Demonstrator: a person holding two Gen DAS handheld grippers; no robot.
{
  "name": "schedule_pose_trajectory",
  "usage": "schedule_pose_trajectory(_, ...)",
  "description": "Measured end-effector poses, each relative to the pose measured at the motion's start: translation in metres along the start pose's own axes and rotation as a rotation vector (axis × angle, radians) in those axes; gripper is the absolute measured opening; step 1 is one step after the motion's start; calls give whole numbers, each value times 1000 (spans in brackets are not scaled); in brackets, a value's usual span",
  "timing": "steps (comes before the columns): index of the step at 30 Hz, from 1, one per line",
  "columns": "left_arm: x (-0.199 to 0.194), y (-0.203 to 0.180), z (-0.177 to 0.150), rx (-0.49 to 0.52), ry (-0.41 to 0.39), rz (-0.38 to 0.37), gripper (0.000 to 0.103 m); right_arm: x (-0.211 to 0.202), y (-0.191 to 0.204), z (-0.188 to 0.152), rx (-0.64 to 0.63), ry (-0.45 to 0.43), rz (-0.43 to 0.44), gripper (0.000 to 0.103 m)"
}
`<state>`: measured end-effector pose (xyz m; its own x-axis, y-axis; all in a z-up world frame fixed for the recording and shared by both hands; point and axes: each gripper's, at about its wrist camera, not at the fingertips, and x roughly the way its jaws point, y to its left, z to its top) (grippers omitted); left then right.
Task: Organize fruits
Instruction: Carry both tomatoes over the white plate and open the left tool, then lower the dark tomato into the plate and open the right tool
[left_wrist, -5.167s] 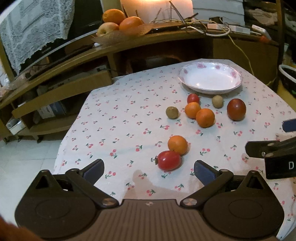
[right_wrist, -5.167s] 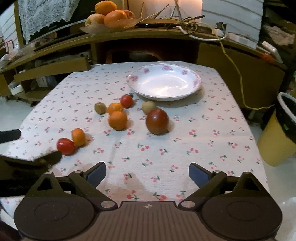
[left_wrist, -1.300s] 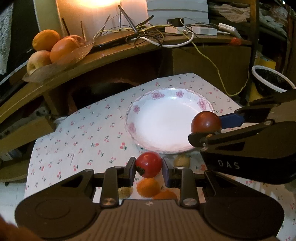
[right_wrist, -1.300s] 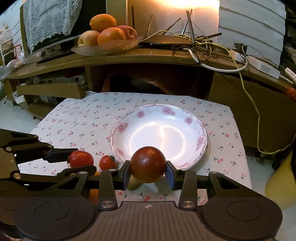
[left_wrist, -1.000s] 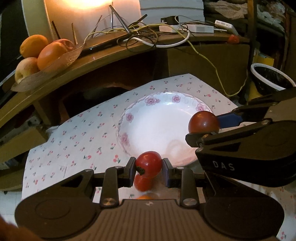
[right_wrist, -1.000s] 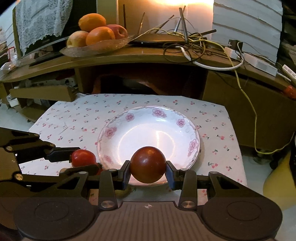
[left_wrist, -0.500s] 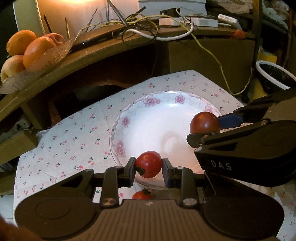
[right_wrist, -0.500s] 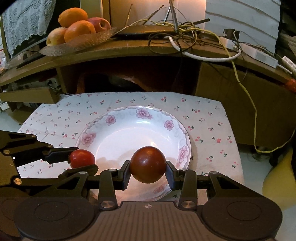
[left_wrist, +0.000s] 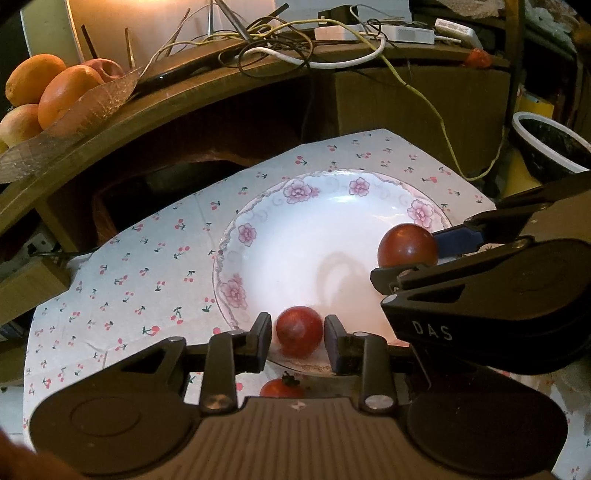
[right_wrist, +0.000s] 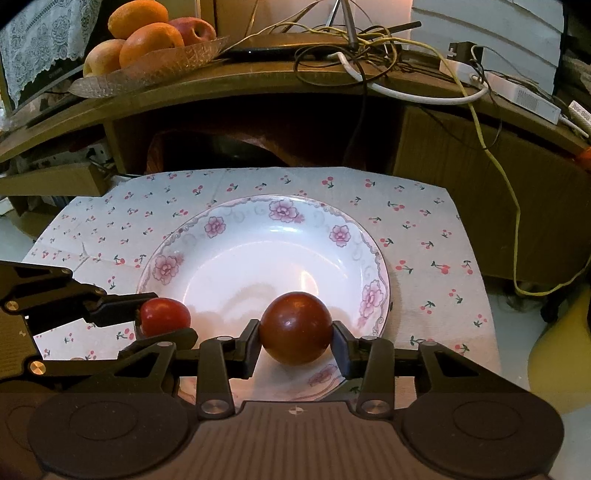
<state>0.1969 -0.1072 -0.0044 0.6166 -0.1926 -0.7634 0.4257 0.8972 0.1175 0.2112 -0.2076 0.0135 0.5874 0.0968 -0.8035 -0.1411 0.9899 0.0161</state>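
A white plate (left_wrist: 295, 192) (right_wrist: 258, 258) with pink flowers lies on the cherry-print tablecloth. My left gripper (left_wrist: 297, 332) (right_wrist: 162, 317) hangs over the plate's near left rim. Its jaws are opening, and a red tomato (left_wrist: 298, 330) (right_wrist: 164, 315) sits low between them with a thin gap beside the pads. My right gripper (right_wrist: 295, 338) (left_wrist: 417, 258) is shut on a dark red tomato (right_wrist: 295, 325) (left_wrist: 406, 245) just above the plate's near side. Another small red tomato (left_wrist: 282, 386) lies on the cloth under the left gripper.
A glass dish of oranges and apples (left_wrist: 55, 96) (right_wrist: 147, 48) stands on the wooden shelf behind the table, beside tangled cables (right_wrist: 369, 55). A bin (left_wrist: 546, 144) and a yellow container (right_wrist: 561, 350) stand off the table's right edge.
Both grippers came forward and down over the plate. The left jaws have parted slightly and the red tomato has slipped lower between them. The right grip is unchanged.
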Motion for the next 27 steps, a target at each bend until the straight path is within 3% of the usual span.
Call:
schedule_pose_trajectory(6, -4, 3, 1, -9, -10, 8, 41, -2, -2, 1, 4, -18, -4, 48)
schedule_pose_trajectory(27, -41, 34, -4, -45, -61, 25, 50, -19, -11, 3, 36, -65, -20, 51)
